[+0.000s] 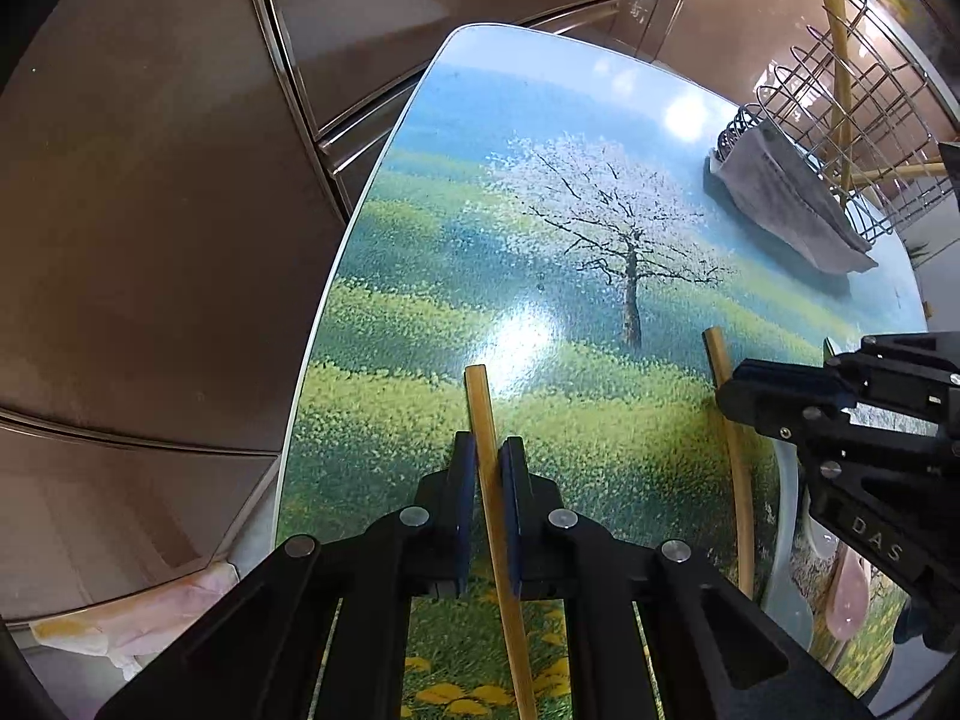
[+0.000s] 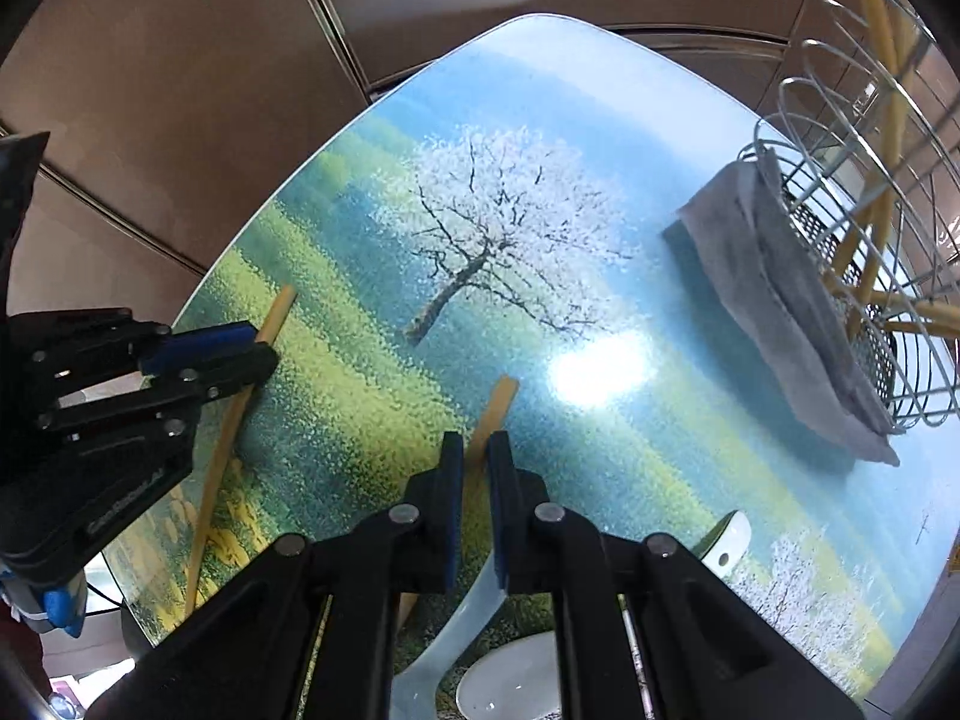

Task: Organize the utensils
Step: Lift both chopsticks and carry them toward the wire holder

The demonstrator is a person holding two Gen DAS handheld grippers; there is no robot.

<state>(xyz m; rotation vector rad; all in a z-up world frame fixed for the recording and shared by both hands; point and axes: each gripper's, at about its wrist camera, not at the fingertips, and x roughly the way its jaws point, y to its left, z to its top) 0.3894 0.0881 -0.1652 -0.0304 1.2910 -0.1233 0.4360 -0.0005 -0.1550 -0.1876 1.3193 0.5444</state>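
Observation:
My left gripper [image 1: 488, 450] is shut on a bamboo chopstick [image 1: 483, 408] that lies along the printed table [image 1: 540, 240]; it also shows in the right wrist view [image 2: 264, 351]. My right gripper [image 2: 474, 450] is shut on a second chopstick [image 2: 498, 405], seen in the left wrist view [image 1: 717, 354] beside the right gripper [image 1: 729, 390]. A wire utensil rack [image 1: 840, 120] with several chopsticks stands at the far right, also in the right wrist view [image 2: 870, 240].
A grey cloth [image 1: 792, 204] lies under the rack, also seen in the right wrist view [image 2: 774, 312]. White ceramic spoons [image 2: 510, 678] and a pink spoon [image 1: 849, 594] lie near the table's front. Brown cabinets [image 1: 150, 180] lie beyond the table's left edge.

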